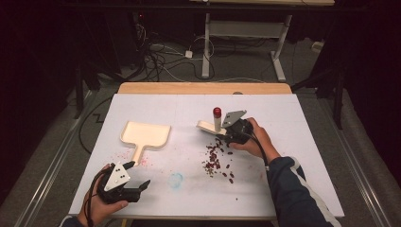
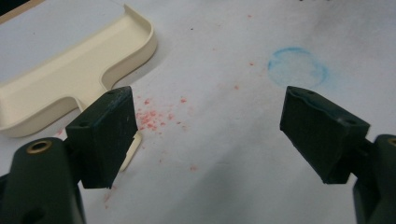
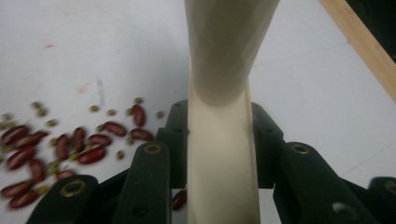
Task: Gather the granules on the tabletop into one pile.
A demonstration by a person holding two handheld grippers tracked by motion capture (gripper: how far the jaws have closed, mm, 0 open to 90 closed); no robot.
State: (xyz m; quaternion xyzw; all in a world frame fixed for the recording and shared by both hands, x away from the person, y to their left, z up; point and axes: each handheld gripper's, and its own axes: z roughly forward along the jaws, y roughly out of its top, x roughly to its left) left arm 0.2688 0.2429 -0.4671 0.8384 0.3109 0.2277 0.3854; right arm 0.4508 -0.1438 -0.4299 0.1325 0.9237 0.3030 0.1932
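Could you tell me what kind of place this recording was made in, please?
Probably a lab or recording studio: a white-covered table ringed by dark curtains, loose cables on the floor, and another adjustable desk behind.

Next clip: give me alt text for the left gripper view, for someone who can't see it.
The left gripper hovers with its two black jaws wide apart and nothing between them, over a white table cover. A shallow cream plastic dustpan with a short handle lies past the left jaw, beside scattered red specks, and a faint blue ring stain sits farther off.
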